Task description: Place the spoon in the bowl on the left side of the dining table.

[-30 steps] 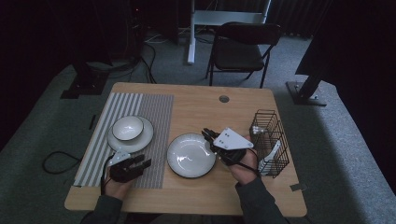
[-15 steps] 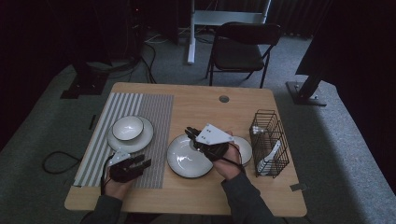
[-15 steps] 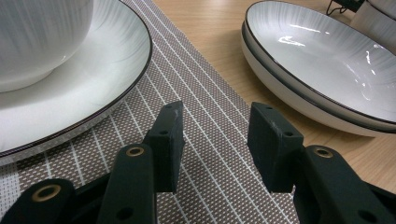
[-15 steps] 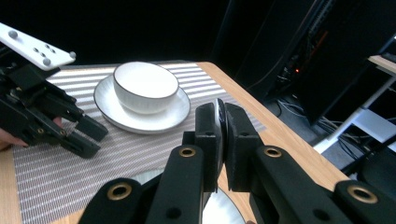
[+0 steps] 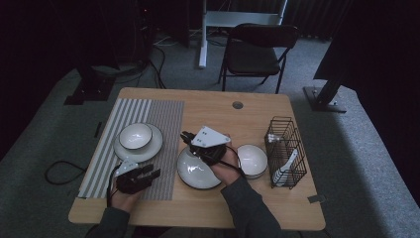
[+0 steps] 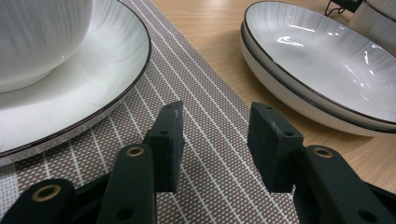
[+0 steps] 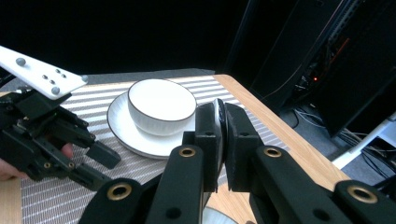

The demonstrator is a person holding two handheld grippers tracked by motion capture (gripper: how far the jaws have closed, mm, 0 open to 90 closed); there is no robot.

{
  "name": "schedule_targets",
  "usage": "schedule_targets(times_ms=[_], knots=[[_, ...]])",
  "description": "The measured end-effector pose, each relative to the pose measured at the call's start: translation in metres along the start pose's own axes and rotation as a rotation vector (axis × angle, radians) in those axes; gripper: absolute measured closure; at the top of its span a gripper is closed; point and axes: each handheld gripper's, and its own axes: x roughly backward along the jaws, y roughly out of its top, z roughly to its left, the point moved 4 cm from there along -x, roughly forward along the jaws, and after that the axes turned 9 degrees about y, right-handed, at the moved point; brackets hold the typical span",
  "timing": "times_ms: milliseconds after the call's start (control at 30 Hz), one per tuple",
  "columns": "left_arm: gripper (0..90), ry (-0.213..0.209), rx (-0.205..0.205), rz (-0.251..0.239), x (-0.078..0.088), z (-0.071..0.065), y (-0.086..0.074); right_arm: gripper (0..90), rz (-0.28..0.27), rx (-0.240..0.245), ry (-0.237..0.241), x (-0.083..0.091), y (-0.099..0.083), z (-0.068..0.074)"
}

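Gripping the plate by its far rim, the right claw drags it left across the table toward the mat. Left claw waits near, jaws apart, empty. Next, the plate likely lands on the mat.

The right gripper has its two black jaws pressed on the thin rim of a white plate seen edge-on between them. Beyond, a white ceramic bowl with a dark rim sits on a white saucer plate, which rests on a grey striped placemat on the wooden table. At the left, the left gripper hovers over the mat, jaws apart.
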Motion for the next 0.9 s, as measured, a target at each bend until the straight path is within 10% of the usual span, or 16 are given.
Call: schedule_targets(times_ms=[900], knots=[[56.7,-0.001,-0.001,-0.002,0.0,0.0,0.0,85.2,-0.018,-0.024,0.077,-0.062,0.018,-0.005]])
